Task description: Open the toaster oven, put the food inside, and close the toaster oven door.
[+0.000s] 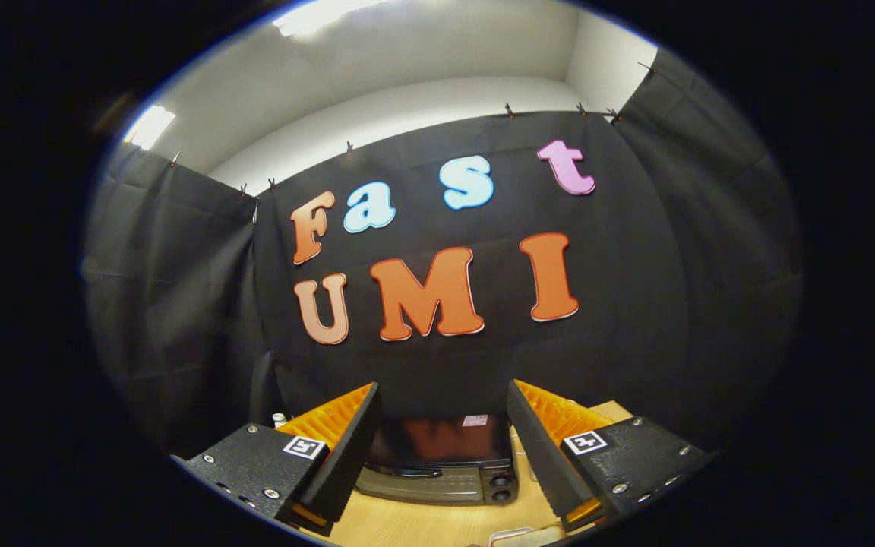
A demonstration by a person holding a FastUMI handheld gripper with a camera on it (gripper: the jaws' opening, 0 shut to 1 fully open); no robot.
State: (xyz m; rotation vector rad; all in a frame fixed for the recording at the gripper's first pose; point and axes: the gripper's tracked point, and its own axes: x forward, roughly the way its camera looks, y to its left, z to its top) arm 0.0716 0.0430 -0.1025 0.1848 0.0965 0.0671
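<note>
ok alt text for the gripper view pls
The gripper is held open and empty, its fingers framing a closed toaster oven that sits beyond them on a wooden table, against the booth's black cloth wall.

glossy dark top and brushed metal front on the oven (437, 463); smooth pale wood table (422, 524); matt cloth wall (635, 304); ribbed, parted fingers (346, 448).

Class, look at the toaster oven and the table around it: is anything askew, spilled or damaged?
Nothing stands out. The toaster oven sits level on the table, door shut, beyond the open gripper.
</note>
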